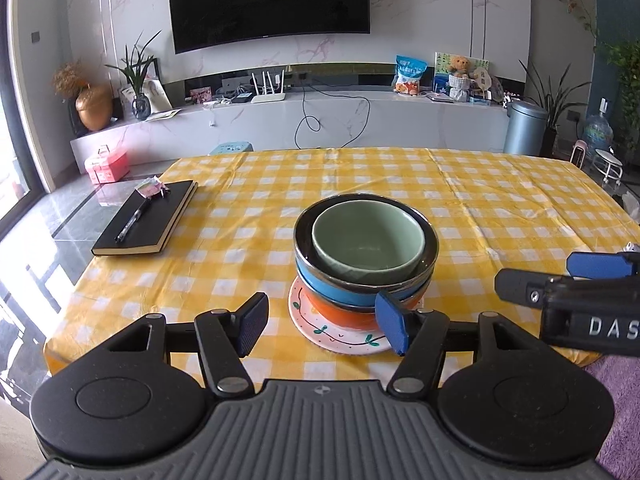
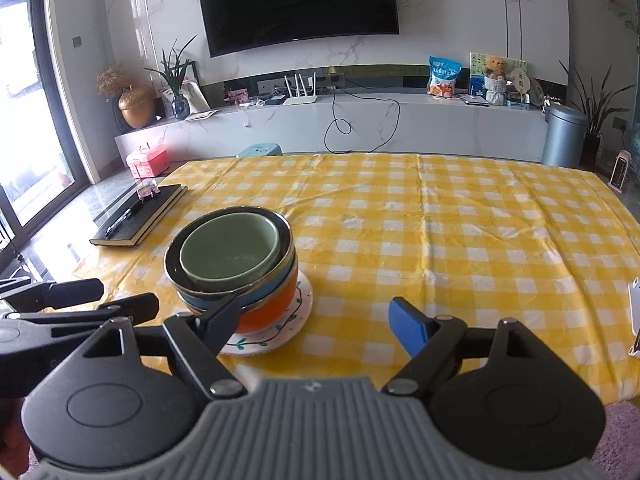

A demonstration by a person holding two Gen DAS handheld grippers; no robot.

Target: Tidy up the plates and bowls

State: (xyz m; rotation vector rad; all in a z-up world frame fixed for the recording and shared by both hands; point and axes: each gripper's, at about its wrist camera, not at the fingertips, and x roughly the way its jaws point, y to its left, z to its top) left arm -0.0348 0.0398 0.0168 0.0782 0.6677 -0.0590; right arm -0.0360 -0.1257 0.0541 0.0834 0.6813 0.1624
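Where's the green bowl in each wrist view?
Left wrist: green bowl sits just right of centre, topping the stack on the plate.
Right wrist: green bowl sits left of centre, same stack.
Shared landmark: black notebook, left of the stack in both.

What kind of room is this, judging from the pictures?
Most likely a home living room: a wall-mounted television, a long media shelf with a router, and a table with a yellow checked cloth.

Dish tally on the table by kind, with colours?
Bowls: 3, nested: green, blue, orange
Plates: 1, patterned plate, under the bowls
Total: 4
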